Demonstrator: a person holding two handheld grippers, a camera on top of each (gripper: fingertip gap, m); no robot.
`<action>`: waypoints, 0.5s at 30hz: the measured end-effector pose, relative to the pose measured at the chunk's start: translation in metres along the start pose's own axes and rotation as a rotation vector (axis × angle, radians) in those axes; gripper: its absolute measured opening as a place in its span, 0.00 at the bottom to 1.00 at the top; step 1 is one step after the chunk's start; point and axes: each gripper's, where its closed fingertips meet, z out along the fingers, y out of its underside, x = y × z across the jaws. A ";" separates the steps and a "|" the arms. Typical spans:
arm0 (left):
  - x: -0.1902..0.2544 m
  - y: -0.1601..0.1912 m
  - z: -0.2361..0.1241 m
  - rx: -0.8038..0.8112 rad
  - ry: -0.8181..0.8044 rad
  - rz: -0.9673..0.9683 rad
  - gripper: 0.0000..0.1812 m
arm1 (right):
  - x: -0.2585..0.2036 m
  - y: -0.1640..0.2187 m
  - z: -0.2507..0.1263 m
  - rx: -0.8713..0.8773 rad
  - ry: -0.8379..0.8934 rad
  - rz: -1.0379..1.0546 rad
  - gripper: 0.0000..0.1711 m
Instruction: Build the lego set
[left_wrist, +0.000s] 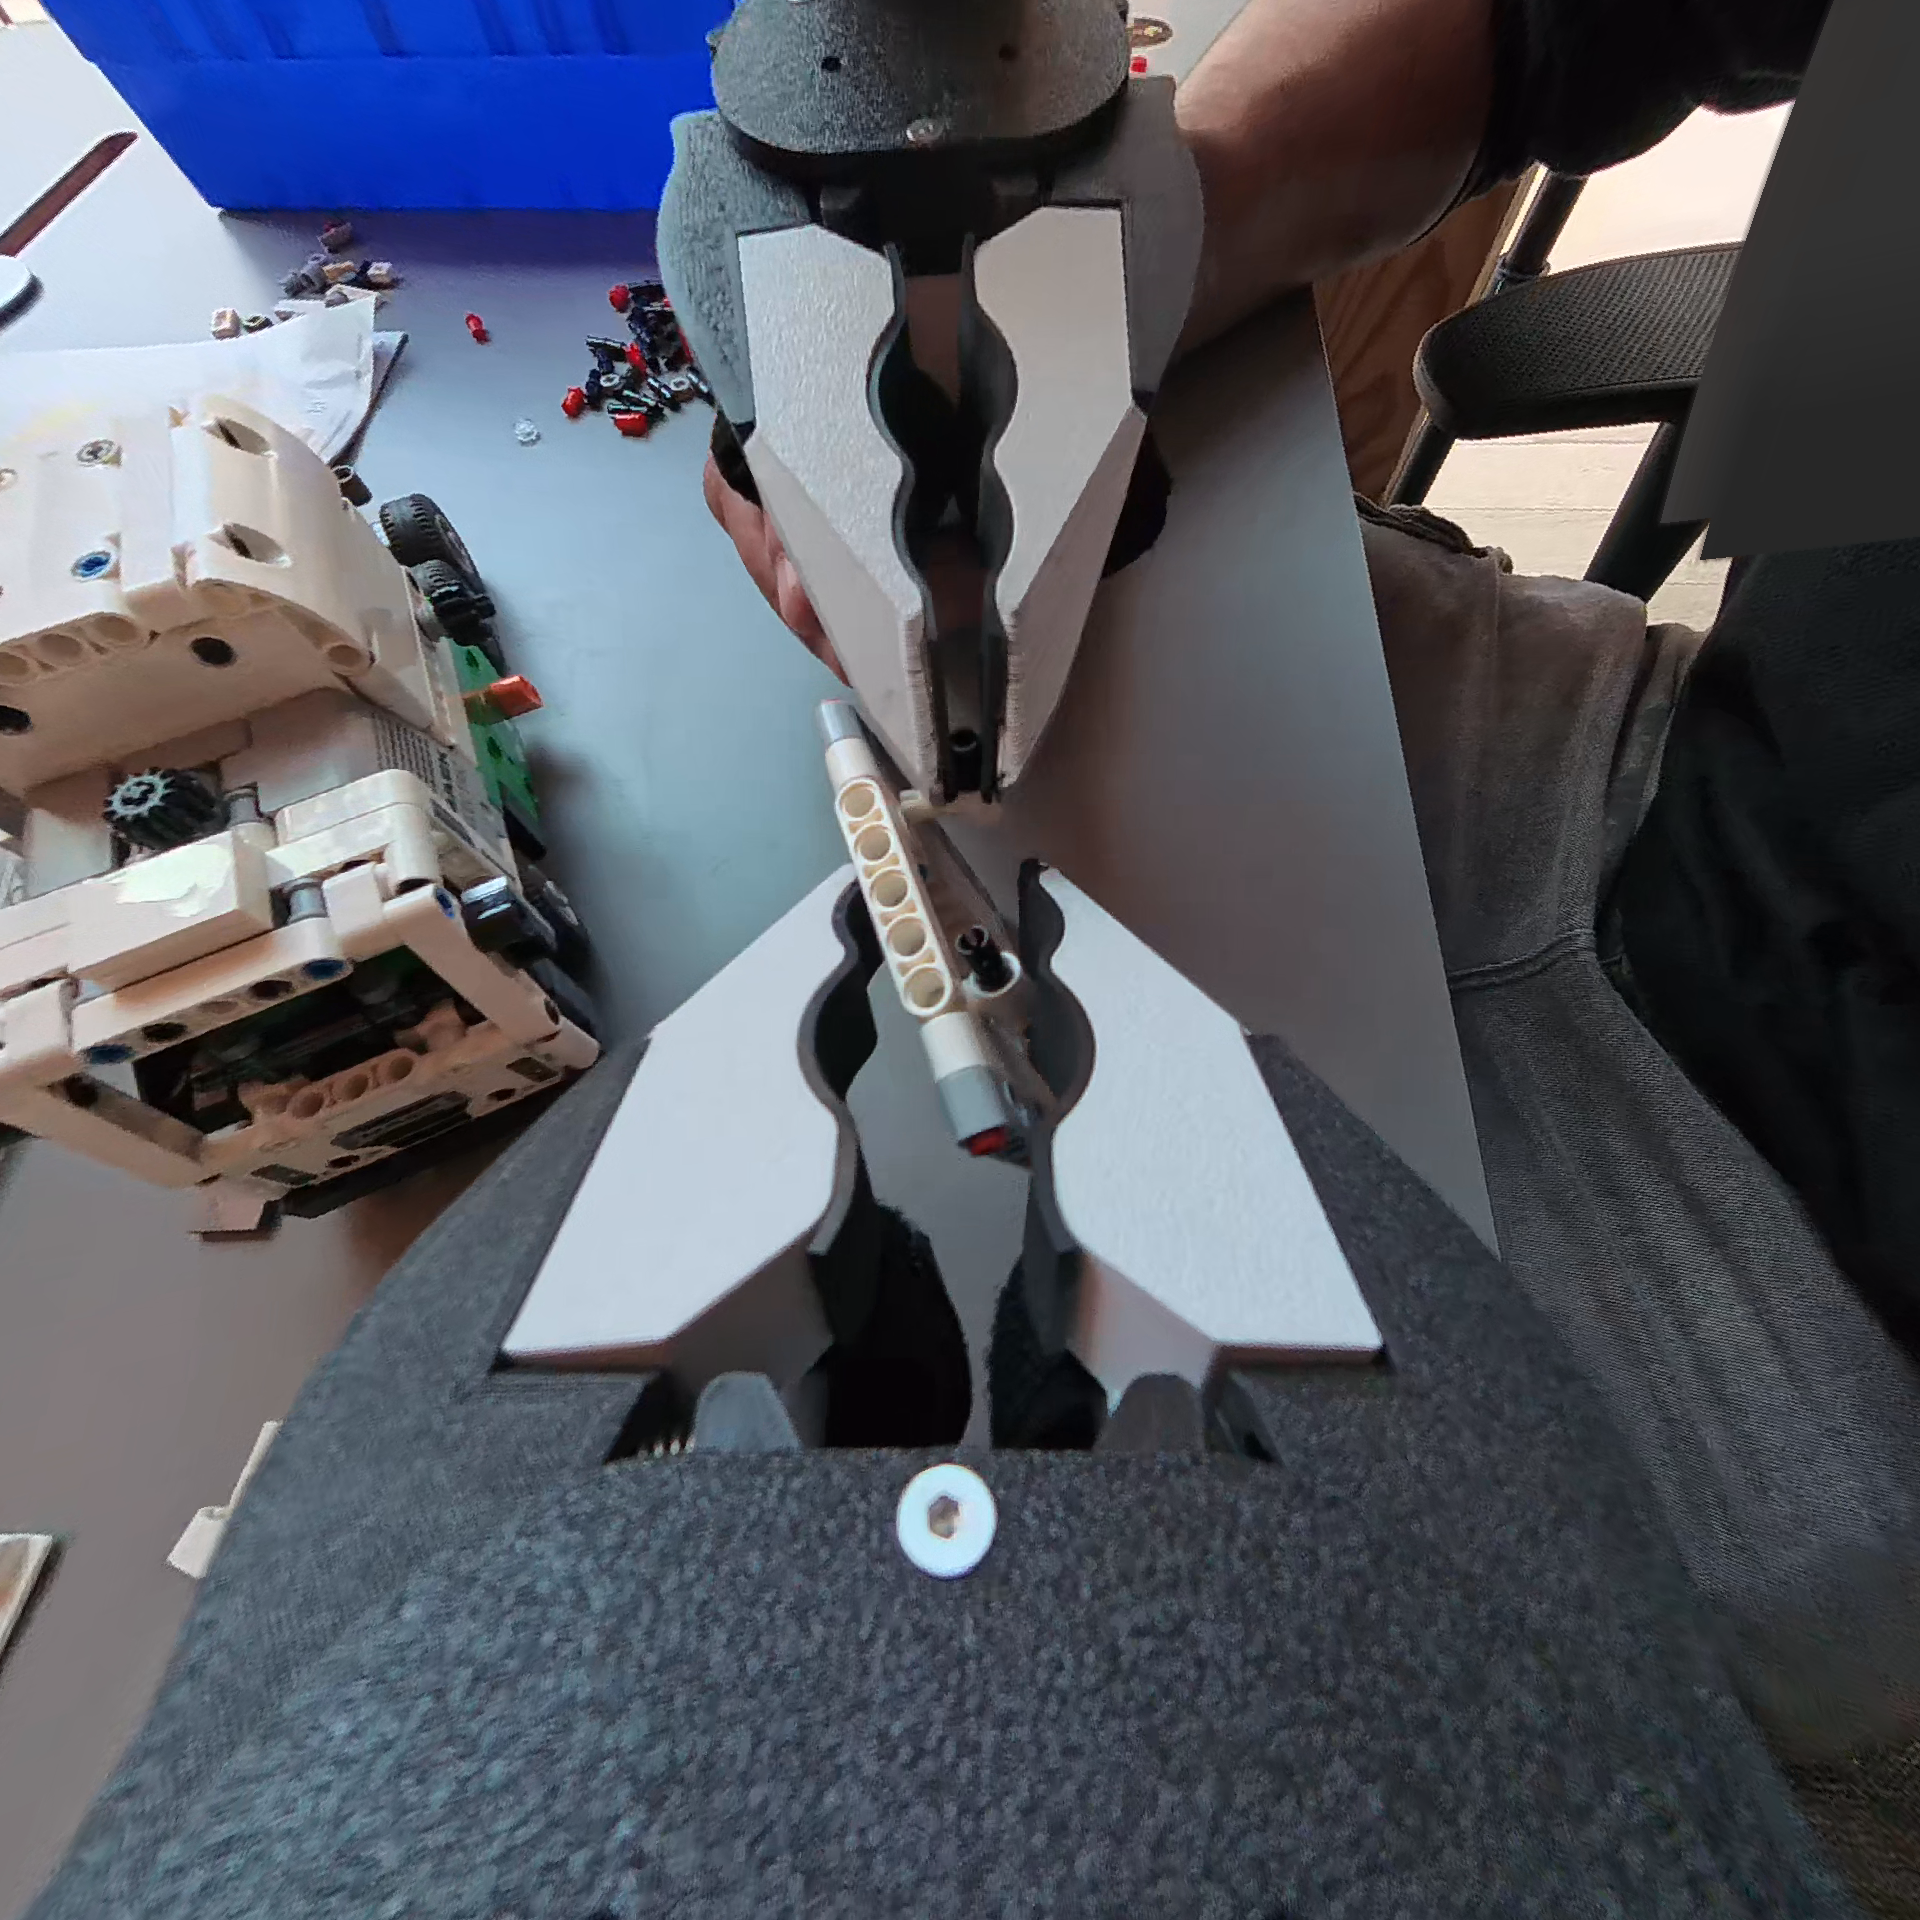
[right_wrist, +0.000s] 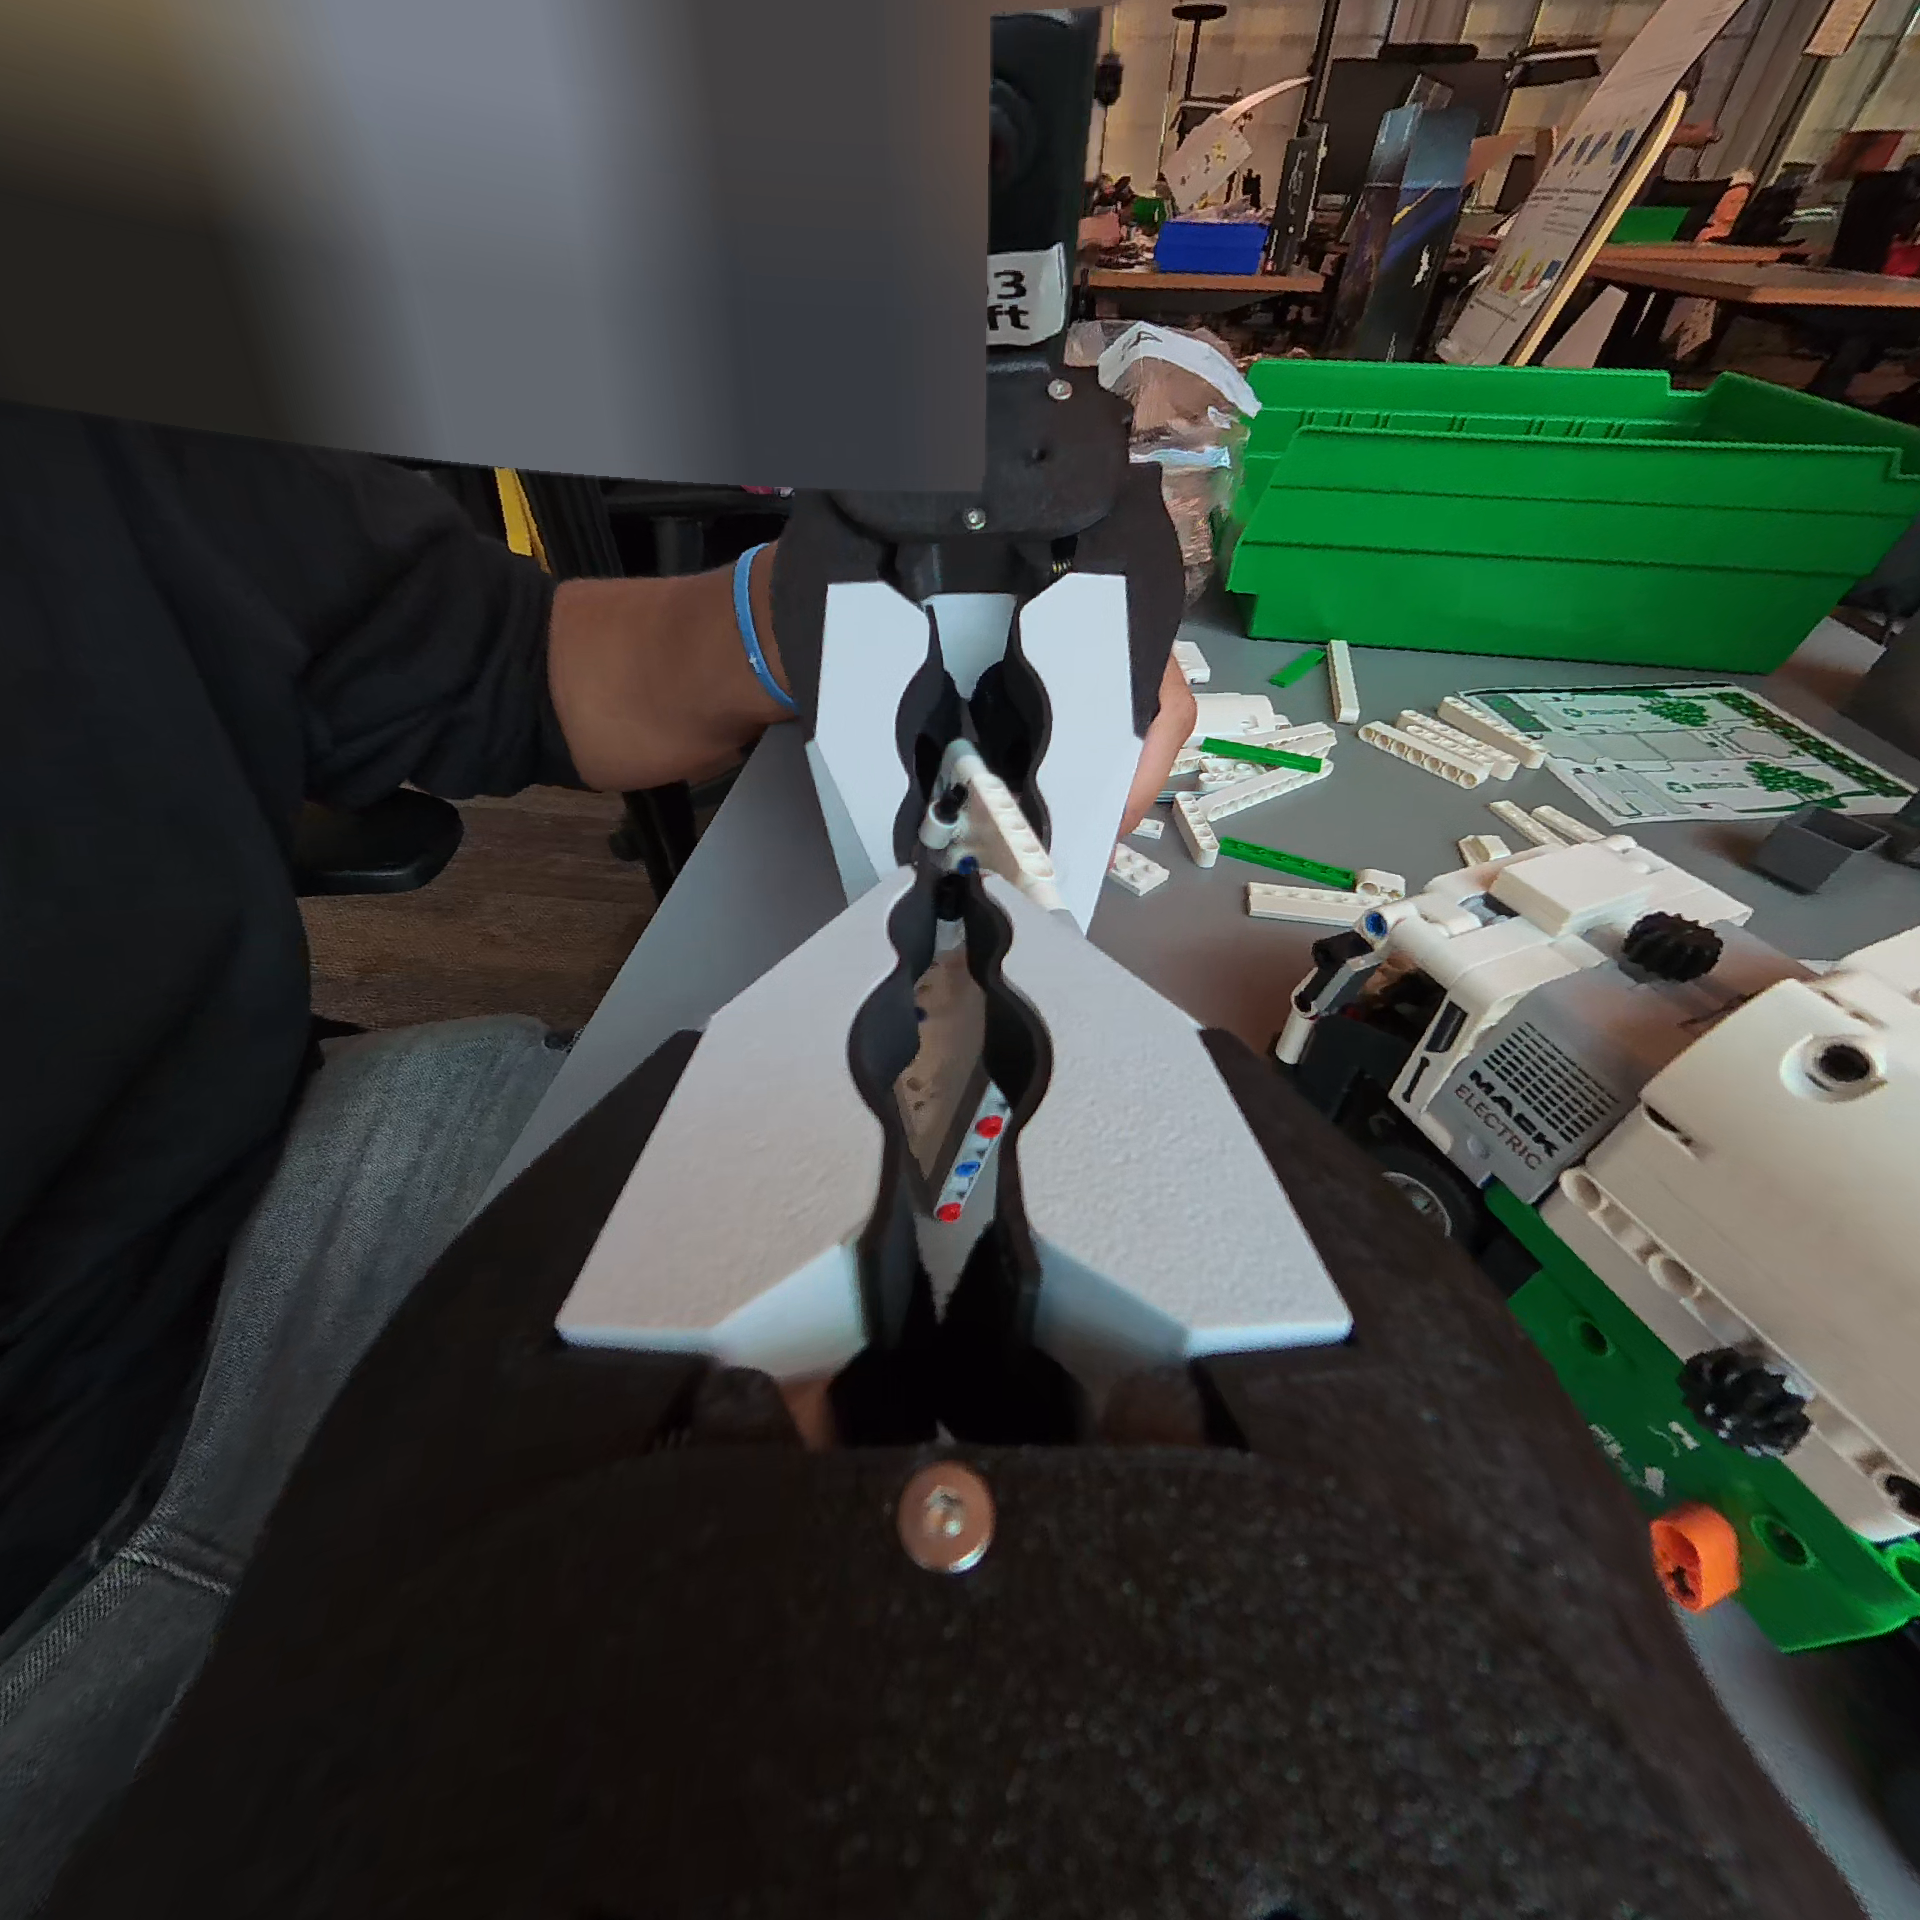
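My left gripper (left_wrist: 940, 883) is shut on a white beam assembly (left_wrist: 904, 925) with a row of round holes and grey ends, held above the grey table's edge. My right gripper (left_wrist: 966, 800) comes in from the top of the left wrist view, shut on a small black pin (left_wrist: 964, 740), its tip touching the beam's upper end. In the right wrist view my right gripper (right_wrist: 951, 883) meets the left gripper (right_wrist: 977, 727) tip to tip, with the white beam (right_wrist: 1003, 821) between the left fingers. The white and green lego truck (left_wrist: 239, 831) lies on the table (right_wrist: 1558, 1091).
A blue bin (left_wrist: 395, 94) stands at the back, with small red and black pieces (left_wrist: 634, 374) in front of it. A green bin (right_wrist: 1558, 520), loose white beams (right_wrist: 1434, 743) and a sticker sheet (right_wrist: 1683, 748) lie beyond the truck. The table edge (left_wrist: 1403, 831) and the person's lap are close by. Both grippers' tips are close together, under 4 cm apart.
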 end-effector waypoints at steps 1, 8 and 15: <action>0.000 0.000 0.001 0.000 -0.001 0.004 0.12 | -0.001 0.000 0.000 0.000 -0.004 0.002 0.02; 0.003 -0.004 0.007 0.015 0.006 0.004 0.12 | -0.005 0.001 0.001 -0.007 -0.011 -0.017 0.02; -0.004 -0.004 0.006 0.017 -0.034 0.019 0.09 | -0.007 -0.004 -0.003 0.021 -0.039 -0.013 0.02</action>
